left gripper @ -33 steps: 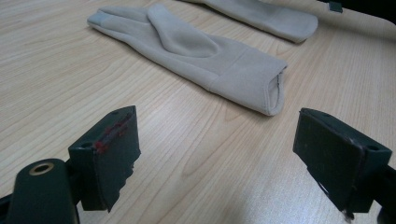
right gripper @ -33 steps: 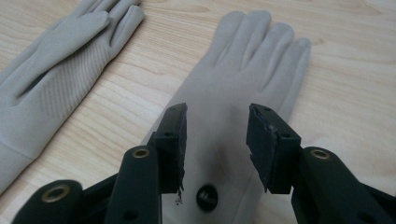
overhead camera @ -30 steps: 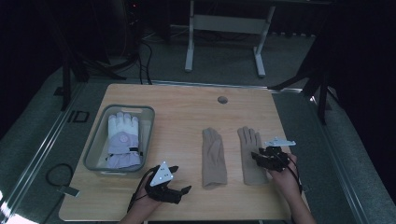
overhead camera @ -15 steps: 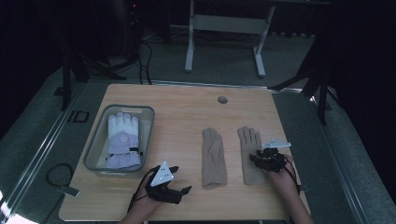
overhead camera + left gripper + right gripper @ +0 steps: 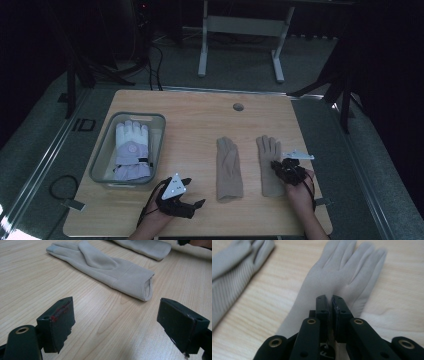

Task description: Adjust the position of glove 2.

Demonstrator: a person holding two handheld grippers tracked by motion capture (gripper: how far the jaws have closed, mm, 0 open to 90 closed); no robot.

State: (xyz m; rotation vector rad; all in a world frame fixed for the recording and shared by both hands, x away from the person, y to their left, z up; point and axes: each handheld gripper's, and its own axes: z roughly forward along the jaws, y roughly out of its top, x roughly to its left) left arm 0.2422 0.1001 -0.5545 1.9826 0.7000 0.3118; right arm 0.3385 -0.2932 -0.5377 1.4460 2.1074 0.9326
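Right tongs closing on the glove near the desk's right edge

My right gripper (image 5: 331,300) has just been closing and now pinches the right beige glove (image 5: 270,167) at its palm, ready for lifting, I think. A second ago its jaws were wider. My left gripper (image 5: 117,327) waits open at the front edge, near the other glove (image 5: 110,267).

Right beige glove (image 5: 270,167) partly under right hand-held gripper (image 5: 276,166).

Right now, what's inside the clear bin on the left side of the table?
Inside the clear bin lies a white and lavender winter glove, fingers pointing away from the person. Whether a second glove or anything else lies beneath it cannot be seen, because this glove covers most of the bin's floor.
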